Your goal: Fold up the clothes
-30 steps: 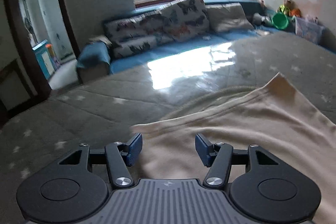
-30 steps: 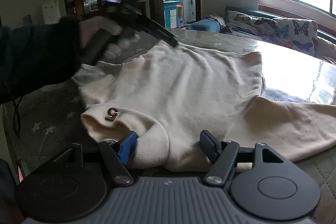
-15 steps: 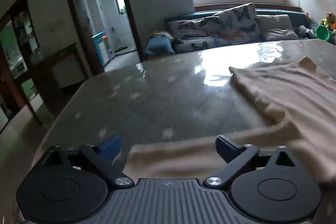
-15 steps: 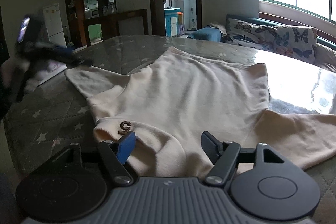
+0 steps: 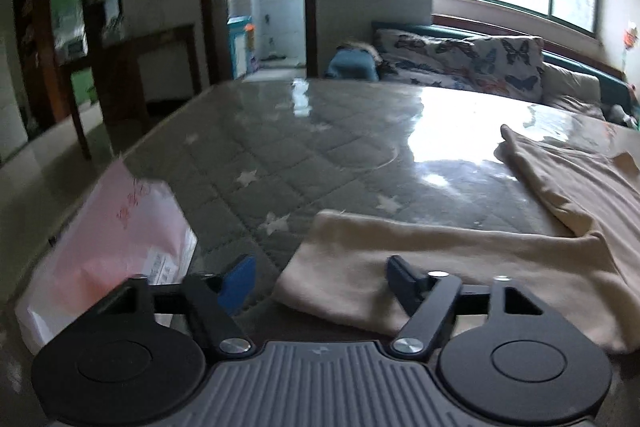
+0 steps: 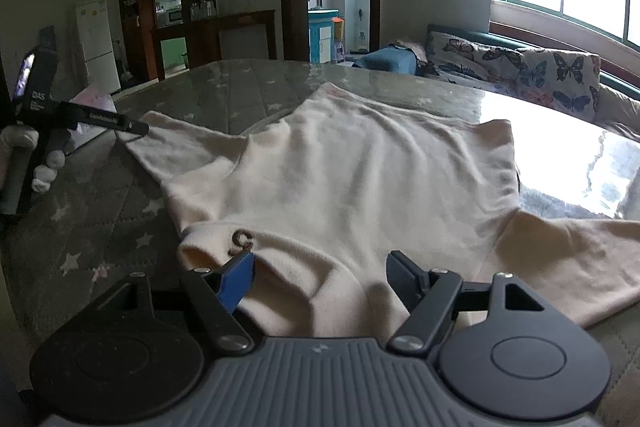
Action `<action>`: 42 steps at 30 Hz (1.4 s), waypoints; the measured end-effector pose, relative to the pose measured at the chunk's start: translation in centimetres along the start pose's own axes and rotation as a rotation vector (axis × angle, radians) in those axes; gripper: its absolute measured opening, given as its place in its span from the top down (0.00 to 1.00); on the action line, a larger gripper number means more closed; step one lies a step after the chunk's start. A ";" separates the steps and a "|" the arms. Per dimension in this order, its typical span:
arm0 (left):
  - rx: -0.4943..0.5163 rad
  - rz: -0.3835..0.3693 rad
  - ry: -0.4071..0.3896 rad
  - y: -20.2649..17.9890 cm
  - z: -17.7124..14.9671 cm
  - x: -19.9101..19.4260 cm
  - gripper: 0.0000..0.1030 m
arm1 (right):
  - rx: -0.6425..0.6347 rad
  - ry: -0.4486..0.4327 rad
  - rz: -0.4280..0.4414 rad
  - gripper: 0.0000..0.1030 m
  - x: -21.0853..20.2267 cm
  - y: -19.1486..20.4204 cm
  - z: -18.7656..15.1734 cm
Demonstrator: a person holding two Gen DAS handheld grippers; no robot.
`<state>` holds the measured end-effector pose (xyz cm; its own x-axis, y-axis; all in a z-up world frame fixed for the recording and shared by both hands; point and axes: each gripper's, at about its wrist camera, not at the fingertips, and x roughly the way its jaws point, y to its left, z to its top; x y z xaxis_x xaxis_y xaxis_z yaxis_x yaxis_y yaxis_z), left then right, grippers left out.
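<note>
Cream sweater [image 6: 352, 171] lies spread flat on my star-quilted table [image 5: 280, 155], its sleeve end between my left gripper's [image 5: 316, 279] parted fingers. Right gripper [image 6: 320, 275] gapes over the collar, beside a "C" mark [image 6: 242, 239].

sweater [image 6: 352, 163] lies spread on the table [image 6: 120, 223], plastic bag [image 5: 120, 247] beside its left sleeve [image 5: 400, 267], sofa [image 6: 520, 75] behind.

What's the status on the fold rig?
Left hand-held gripper open at the sleeve end. Right hand-held gripper open at the collar. Cream sweater flat, unfolded. Pink bag beside the sleeve.
</note>
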<state>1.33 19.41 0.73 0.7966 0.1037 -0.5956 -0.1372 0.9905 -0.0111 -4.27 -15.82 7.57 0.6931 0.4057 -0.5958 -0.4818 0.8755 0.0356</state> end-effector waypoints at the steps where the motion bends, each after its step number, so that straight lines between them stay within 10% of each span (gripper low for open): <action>1: -0.016 -0.004 0.003 0.3 0.0 0.1 0.41 | 0.001 -0.004 0.002 0.28 0.1 0.0 0.1; 3: -0.022 -0.026 0.002 0.6 0.0 -0.3 0.76 | 0.003 -0.006 0.007 0.28 0.4 -0.1 0.4; 6: -0.002 -0.033 0.003 0.8 -0.3 -1.4 0.88 | 0.014 0.005 0.021 0.28 1.0 -0.2 0.6; 19: 0.064 0.057 -0.006 0.6 -1.0 -3.1 0.75 | -0.006 0.040 0.053 0.27 0.9 0.1 -0.1; 26: 0.078 0.042 -0.072 -0.1 0.7 -5.1 0.59 | 0.040 -0.020 0.077 0.45 -1.8 -0.2 0.0; 31: 0.138 -0.102 -0.124 -3.6 1.4 -6.8 0.59 | 0.046 0.026 0.068 0.68 -1.5 -0.3 -1.1; 42: 0.297 -0.428 -0.093 -14.0 0.1 -6.8 0.58 | 0.021 0.034 0.064 0.68 -2.2 0.0 -1.4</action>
<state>-2.10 4.83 5.03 0.7954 -0.3217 -0.5136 0.3740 0.9274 -0.0018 -6.50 -17.05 7.75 0.6422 0.4520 -0.6190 -0.5130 0.8535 0.0910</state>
